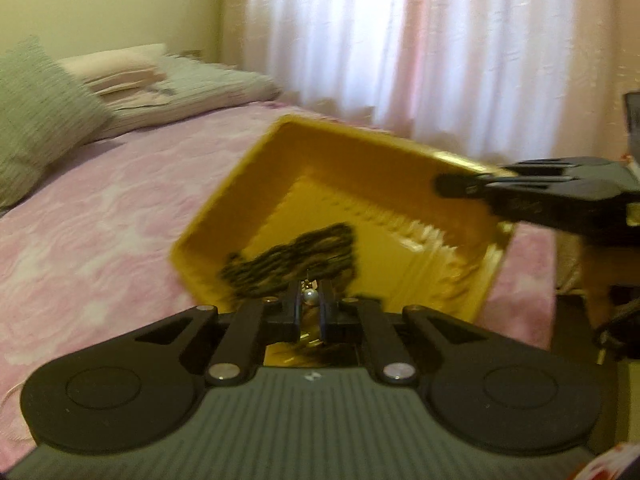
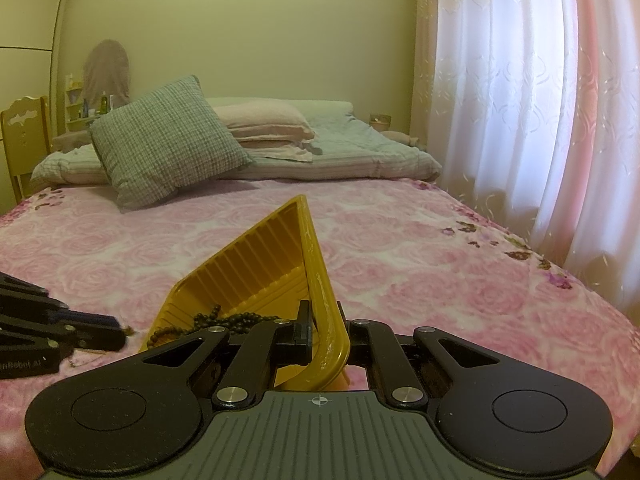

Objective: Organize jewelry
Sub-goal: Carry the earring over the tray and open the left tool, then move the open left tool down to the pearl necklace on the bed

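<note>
A yellow plastic tray [image 1: 320,168] is tipped up off the pink bed, its ribbed inside facing the left wrist view. A dark bead necklace [image 1: 296,256] lies bunched in its low corner and shows again as beads [image 2: 232,320] in the right wrist view. My right gripper [image 2: 323,314] is shut on the tray's rim [image 2: 316,264]; it enters the left view as the right gripper [image 1: 444,184] at the tray's right edge. My left gripper [image 1: 310,286] is shut on a small pearl piece [image 1: 309,297], just in front of the beads. The left gripper [image 2: 120,330] sits left of the tray.
The pink rose-patterned bedspread [image 2: 400,272] spreads out on all sides of the tray. A grey-green cushion [image 2: 164,140] and folded pillows [image 2: 264,124] lie at the bed's head. White-pink curtains [image 2: 520,100] hang along the right side. A wooden chair [image 2: 24,140] stands at far left.
</note>
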Motion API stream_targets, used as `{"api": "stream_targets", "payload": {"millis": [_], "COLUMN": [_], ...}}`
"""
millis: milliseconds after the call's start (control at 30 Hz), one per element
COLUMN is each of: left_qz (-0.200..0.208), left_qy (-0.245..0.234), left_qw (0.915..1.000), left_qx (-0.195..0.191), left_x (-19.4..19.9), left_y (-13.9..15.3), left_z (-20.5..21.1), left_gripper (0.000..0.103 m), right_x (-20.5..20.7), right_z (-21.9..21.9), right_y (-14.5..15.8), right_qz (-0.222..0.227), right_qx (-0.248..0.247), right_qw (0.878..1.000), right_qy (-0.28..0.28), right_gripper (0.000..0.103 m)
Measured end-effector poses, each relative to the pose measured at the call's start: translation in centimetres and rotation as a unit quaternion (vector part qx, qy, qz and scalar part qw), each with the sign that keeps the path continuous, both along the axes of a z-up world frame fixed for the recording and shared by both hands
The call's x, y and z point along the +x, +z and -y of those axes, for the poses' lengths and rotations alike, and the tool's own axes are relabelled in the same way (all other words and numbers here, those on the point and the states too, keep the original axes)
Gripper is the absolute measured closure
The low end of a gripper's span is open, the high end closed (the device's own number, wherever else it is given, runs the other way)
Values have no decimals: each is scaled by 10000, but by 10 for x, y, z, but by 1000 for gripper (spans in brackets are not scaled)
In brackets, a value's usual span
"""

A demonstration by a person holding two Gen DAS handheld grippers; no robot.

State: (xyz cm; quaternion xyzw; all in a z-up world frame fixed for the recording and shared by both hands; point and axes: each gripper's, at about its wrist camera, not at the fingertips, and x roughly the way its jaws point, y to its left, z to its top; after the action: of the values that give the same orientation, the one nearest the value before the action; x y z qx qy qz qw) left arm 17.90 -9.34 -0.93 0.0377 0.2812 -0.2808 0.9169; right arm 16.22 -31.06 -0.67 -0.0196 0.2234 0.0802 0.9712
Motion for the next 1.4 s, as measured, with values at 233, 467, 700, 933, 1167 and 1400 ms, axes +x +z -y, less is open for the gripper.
{"api": "stream_targets", "payload": {"millis": [233, 467, 700, 933, 1167, 1400], "left_qz": [-70, -146, -194, -141, -81, 11], "left_qy": [-406, -538, -535, -215, 709, 1704], "left_qw": [9992, 9984, 9984, 9996, 9974, 9854], "left_qx": [4, 21, -6, -93, -118, -1], "left_x": [6, 8, 9, 9, 11, 14], "left_y": [-3, -8, -9, -5, 4, 18], "left_z": [29, 36, 35, 14, -43, -123], "left_gripper": [96, 96, 95, 91, 91, 86], "right_x": [0, 0, 0, 0, 0, 1], "right_z": [-2, -2, -3, -3, -2, -3], "right_y": [1, 2, 2, 2, 2, 3], "right_qz": [-3, -4, -2, -1, 0, 0], "right_qx": [4, 3, 0, 3, 7, -2], "right_qw": [10000, 10000, 10000, 10000, 10000, 10000], "right_qy": [0, 3, 2, 1, 4, 7], "right_gripper": [95, 95, 95, 95, 95, 95]}}
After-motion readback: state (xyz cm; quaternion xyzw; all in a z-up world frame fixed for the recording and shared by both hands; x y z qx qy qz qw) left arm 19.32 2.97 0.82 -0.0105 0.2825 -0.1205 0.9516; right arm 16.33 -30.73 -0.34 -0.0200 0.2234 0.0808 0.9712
